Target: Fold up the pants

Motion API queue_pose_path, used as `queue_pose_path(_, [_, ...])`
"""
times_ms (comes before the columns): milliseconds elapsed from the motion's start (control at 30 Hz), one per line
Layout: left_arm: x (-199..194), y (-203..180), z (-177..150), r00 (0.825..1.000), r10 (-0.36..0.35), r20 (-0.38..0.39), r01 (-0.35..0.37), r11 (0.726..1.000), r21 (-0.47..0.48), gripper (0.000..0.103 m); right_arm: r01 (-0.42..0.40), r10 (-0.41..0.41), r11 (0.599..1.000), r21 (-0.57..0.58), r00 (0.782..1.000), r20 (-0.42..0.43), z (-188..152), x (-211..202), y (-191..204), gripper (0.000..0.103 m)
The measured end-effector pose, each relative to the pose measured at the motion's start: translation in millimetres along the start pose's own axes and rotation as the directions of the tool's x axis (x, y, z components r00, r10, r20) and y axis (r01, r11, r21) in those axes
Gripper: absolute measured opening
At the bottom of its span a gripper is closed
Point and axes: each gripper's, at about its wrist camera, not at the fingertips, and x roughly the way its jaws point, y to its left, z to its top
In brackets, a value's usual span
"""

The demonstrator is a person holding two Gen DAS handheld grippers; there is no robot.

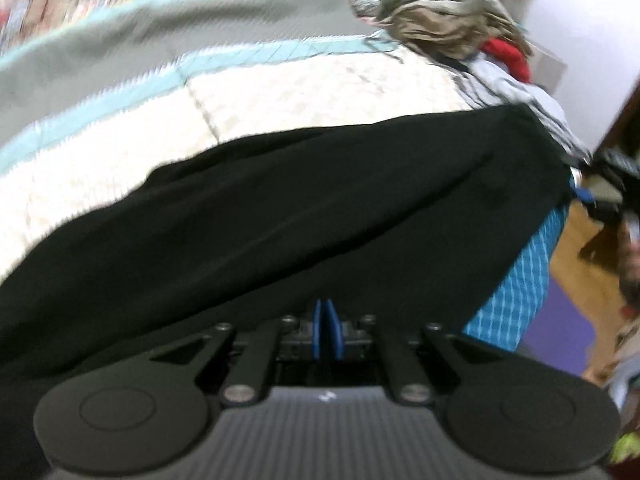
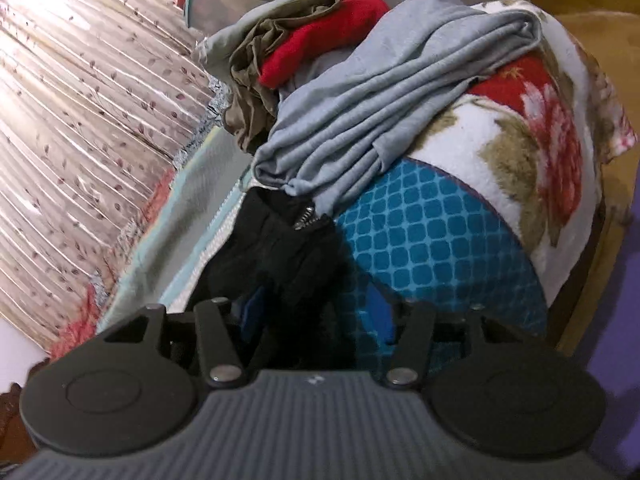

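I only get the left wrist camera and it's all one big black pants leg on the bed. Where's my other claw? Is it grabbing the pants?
Observer: The right claw sits at the bunched-up end of the black pants. Its fingers are apart with cloth between them, not pinched shut.
Operator: Which end of the pants is that?
Observer: Probably the top, because a metal zipper shows there.
Operator: What's past the zipper?
Observer: A crumpled grey garment lies on a fleece blanket that has a big red flower on it.
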Motion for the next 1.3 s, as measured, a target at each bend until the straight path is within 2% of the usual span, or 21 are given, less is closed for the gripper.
queue_pose_path(100, [5.2, 7.9, 3.5, 0.999, -0.026, -0.021, 0.025, 0.997, -0.071, 0.007, -0.053, 0.053, 0.998, -0.026, 0.999, 0.001, 1.8, -11.1, 3.9, 0.058])
queue_pose_path(200, [10.1, 6.6, 0.3, 0.999, -0.018, -0.028, 0.016, 0.997, -0.077, 0.008, -0.052, 0.052, 0.993, -0.110, 0.999, -0.005, -3.3, -24.7, 5.5, 0.057])
queue_pose_path(267, [13.5, 4.0, -1.0, 0.999, -0.012, -0.037, 0.010, 0.998, -0.066, 0.009, -0.022, 0.019, 0.988, -0.154, 1.000, -0.023, -10.6, -24.4, 2.0, 0.047])
queue_pose_path(300, [15.4, 1.8, -1.1, 0.999, -0.007, -0.041, 0.005, 0.998, -0.058, 0.009, 0.003, -0.008, 0.983, -0.181, 1.000, -0.029, -14.7, -23.0, 1.9, 0.038])
queue_pose_path(333, [17.9, -1.0, 0.2, 0.999, -0.003, -0.043, 0.001, 0.999, -0.049, 0.009, 0.017, -0.025, 0.980, -0.196, 0.999, -0.037, -17.3, -19.4, 0.9, 0.035])
queue_pose_path(433, [19.0, -6.5, 1.8, 0.999, 0.007, -0.049, -0.008, 1.000, -0.029, 0.014, 0.013, -0.025, 0.976, -0.219, 0.998, -0.051, -24.7, -11.5, 6.0, 0.024])
queue_pose_path(533, [20.7, -11.5, 2.9, 0.998, 0.026, -0.056, -0.027, 1.000, -0.014, 0.015, 0.023, -0.026, 0.968, -0.249, 1.000, -0.009, -22.5, -11.8, 18.1, 0.013])
queue_pose_path(633, [22.4, -15.2, 3.2, 0.998, 0.041, -0.055, -0.042, 0.999, -0.011, 0.015, 0.156, -0.137, 0.944, -0.291, 0.987, 0.085, -16.8, -14.3, 26.9, 0.012])
queue_pose_path(767, [24.3, -20.1, 2.2, 0.997, 0.061, -0.050, -0.061, 0.998, 0.001, 0.015, 0.253, -0.232, 0.902, -0.348, 0.967, 0.102, -20.1, 6.7, 25.9, 0.013])
queue_pose_path(833, [22.6, -21.0, 2.1, 0.996, 0.066, -0.052, -0.066, 0.998, 0.004, 0.015, 0.247, -0.225, 0.913, -0.324, 0.969, 0.104, -17.6, 4.8, 26.5, 0.019])
queue_pose_path(900, [20.2, -21.9, 4.0, 0.997, 0.062, -0.055, -0.062, 0.998, -0.005, 0.016, 0.149, -0.134, 0.967, -0.206, 0.987, 0.086, -10.6, -6.0, 10.8, 0.028])
queue_pose_path(933, [18.1, -22.5, 4.9, 0.997, 0.052, -0.051, -0.053, 0.999, -0.007, 0.019, 0.102, -0.091, 0.985, -0.137, 0.992, 0.082, -8.4, -9.1, 3.1, 0.041])
queue_pose_path(967, [16.3, -23.6, 6.4, 0.998, 0.039, -0.046, -0.040, 0.999, -0.010, 0.020, 0.049, -0.045, 0.997, -0.056, 0.996, 0.078, -5.6, -13.6, -6.7, 0.049])
queue_pose_path(1000, [15.3, -25.0, 8.7, 0.999, 0.025, -0.041, -0.026, 1.000, -0.011, 0.021, -0.003, 0.001, 1.000, 0.019, 0.997, 0.078, -4.3, -17.0, -16.0, 0.060])
queue_pose_path(1033, [14.6, -27.0, 11.4, 0.999, 0.011, -0.037, -0.012, 1.000, -0.012, 0.023, -0.048, 0.043, 0.996, 0.070, 0.996, 0.074, -4.1, -17.7, -22.2, 0.067])
queue_pose_path(1133, [17.1, -36.7, 24.9, 0.998, -0.037, -0.049, 0.037, 0.999, -0.005, 0.024, -0.080, 0.072, 0.991, 0.112, 0.995, 0.069, -5.4, -11.3, -24.2, 0.069])
queue_pose_path(1200, [19.5, -47.0, 38.3, 0.997, -0.058, -0.056, 0.059, 0.998, 0.014, 0.024, -0.050, 0.045, 0.995, 0.088, 0.997, 0.057, -8.4, -0.1, -17.2, 0.069])
queue_pose_path(1233, [19.8, -52.7, 45.1, 0.997, -0.063, -0.053, 0.064, 0.998, 0.023, 0.026, -0.030, 0.027, 0.997, 0.070, 0.998, 0.048, -10.6, 4.5, -12.3, 0.053])
queue_pose_path(1267, [18.7, -58.2, 52.6, 0.996, -0.071, -0.046, 0.072, 0.997, 0.032, 0.028, -0.012, 0.010, 0.999, 0.038, 0.999, 0.042, -11.2, 7.2, -2.8, 0.031])
queue_pose_path(1300, [16.8, -63.6, 60.3, 0.996, -0.081, -0.037, 0.082, 0.996, 0.041, 0.030, 0.006, -0.005, 1.000, -0.009, 1.000, 0.026, -12.0, 9.3, 9.2, 0.016])
